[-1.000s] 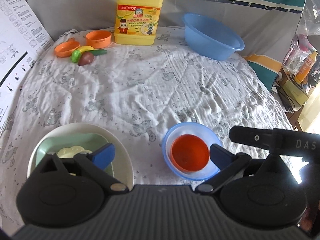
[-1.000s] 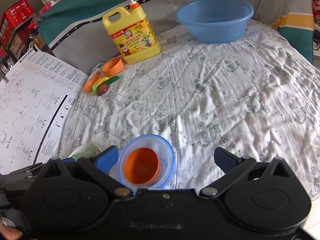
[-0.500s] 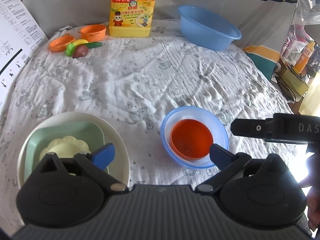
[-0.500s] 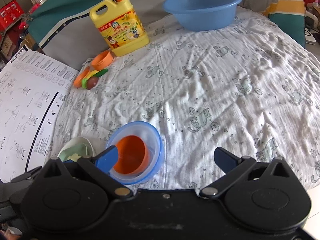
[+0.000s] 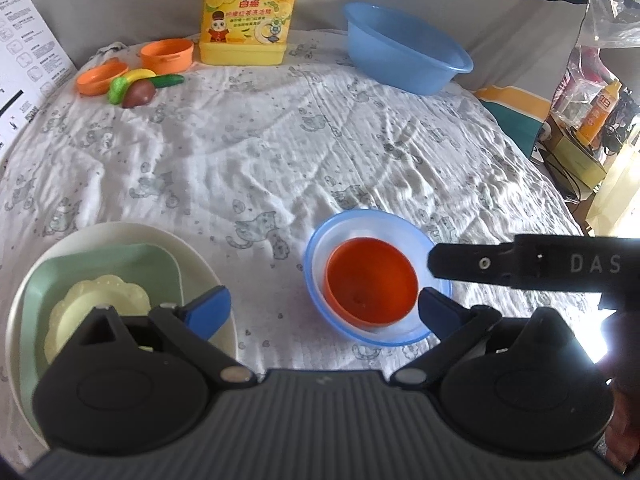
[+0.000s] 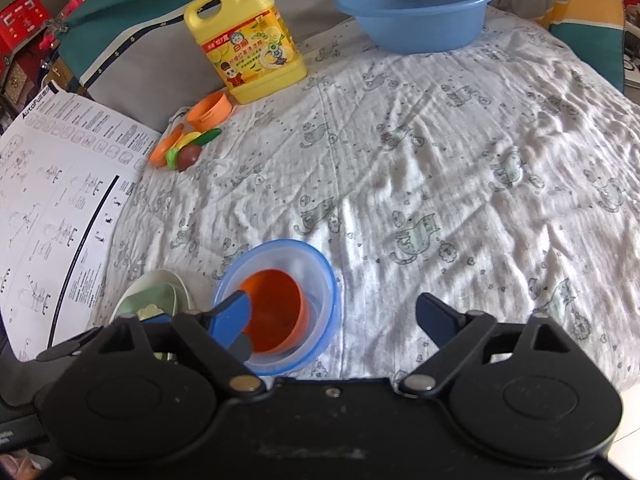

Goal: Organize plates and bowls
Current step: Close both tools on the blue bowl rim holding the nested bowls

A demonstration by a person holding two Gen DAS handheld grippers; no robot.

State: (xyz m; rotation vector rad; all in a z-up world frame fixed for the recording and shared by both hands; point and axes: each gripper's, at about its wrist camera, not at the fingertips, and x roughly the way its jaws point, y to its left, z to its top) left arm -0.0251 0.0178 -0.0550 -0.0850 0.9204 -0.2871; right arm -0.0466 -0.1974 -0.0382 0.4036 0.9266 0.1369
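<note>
An orange bowl [image 5: 370, 280] sits nested in a clear blue-rimmed bowl [image 5: 320, 240] on the cloth. Left of them, a white plate [image 5: 200, 256] carries a green square plate [image 5: 120, 264] and a pale yellow scalloped dish [image 5: 100, 296]. My left gripper [image 5: 322, 310] hovers open in front of both stacks, empty. My right gripper [image 6: 334, 312] is closing; its left finger [image 6: 232, 312] hangs over the orange bowl [image 6: 276, 304] and the right one stands outside the blue-rimmed bowl [image 6: 320, 272], pads not pressing. In the left wrist view one right finger [image 5: 480, 262] reaches that bowl's right rim.
A yellow detergent jug [image 5: 244, 20] and a large blue basin [image 5: 404, 60] stand at the back. Two small orange toy dishes [image 5: 166, 54] and toy vegetables [image 5: 136, 88] lie at the back left. A printed sheet [image 6: 48, 200] borders the left edge. Wrinkled white cloth [image 6: 440, 160] covers the table.
The right gripper's finger has slid left to the blue-rimmed bowl's rim, and its jaws have narrowed a little. The left gripper has sunk slightly; the stacks have not moved.
</note>
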